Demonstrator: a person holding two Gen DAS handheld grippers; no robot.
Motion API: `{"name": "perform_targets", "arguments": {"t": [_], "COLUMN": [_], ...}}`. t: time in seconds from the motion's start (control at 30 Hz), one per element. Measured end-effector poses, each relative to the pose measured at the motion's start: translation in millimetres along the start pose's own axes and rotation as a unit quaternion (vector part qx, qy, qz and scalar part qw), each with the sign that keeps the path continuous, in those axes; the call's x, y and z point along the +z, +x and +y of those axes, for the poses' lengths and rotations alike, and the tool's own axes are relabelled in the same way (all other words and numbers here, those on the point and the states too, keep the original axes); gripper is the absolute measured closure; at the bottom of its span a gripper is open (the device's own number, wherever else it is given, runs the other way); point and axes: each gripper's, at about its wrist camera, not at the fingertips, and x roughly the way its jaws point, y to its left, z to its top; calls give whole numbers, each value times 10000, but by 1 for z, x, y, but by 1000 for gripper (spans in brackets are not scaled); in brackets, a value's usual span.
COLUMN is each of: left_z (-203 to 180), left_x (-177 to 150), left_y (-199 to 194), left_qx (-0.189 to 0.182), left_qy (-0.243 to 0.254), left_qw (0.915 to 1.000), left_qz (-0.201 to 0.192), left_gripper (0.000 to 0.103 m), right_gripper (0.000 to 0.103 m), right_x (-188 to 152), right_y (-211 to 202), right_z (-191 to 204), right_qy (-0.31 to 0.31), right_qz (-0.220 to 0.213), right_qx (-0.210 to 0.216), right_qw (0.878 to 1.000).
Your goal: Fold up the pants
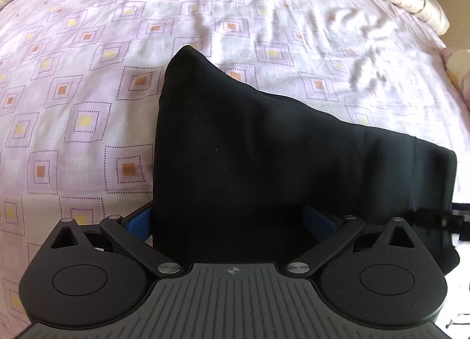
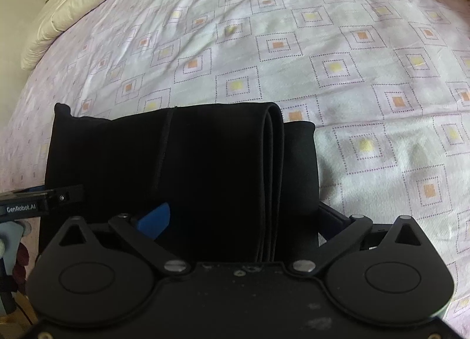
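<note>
Left claw, right claw spread wide, straddling folded black pants, unclamped.

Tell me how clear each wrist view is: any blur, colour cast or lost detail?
Left wrist: sheet sharp on the left, smeared upper right; pants a flat black mass. Right wrist: dimmer, greenish cast on the sheet; pants dark, though fold edges show. Both bend at the edges.

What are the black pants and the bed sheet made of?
The black pants look like soft, matte knit fabric, perhaps a stretchy jersey: no shine, rounded folded edges, a stitched seam. The bed sheet looks like thin woven cotton or a blend: printed squares, fine wrinkles, faint ribbed texture. The exact fibre cannot be told.
</note>
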Motion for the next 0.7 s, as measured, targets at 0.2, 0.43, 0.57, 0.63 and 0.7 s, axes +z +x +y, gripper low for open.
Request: {"name": "perform_targets", "arguments": {"t": [0.2, 0.43, 0.57, 0.63, 0.7], "left_z": [2, -11, -28, -34, -40], "left_x": [8, 4, -1, -3, -7], "left_y": [0, -23, -40, -49, -59], "left_qx": [45, 245, 546, 647, 809], "left_qy": [-366, -491, -399, -408, -331], "left_qw": [9985, 9985, 9975, 9963, 9949], "left_qz": [408, 75, -195, -381, -513], "left_gripper": [4, 80, 83, 84, 84], "right_gripper": [0, 71, 77, 78, 79], "right_x": [-4, 16, 9, 7, 7], "right_y": [1, -23, -42, -50, -58], "right_z": [2, -26, -16, -6, 5], "right_qy": [-559, 36, -105, -266, -442], "right_qz": [175, 200, -74, -202, -332], "right_qx": [97, 517, 518, 499, 510], "right_qw": [9982, 9985, 9986, 9982, 9972]}}
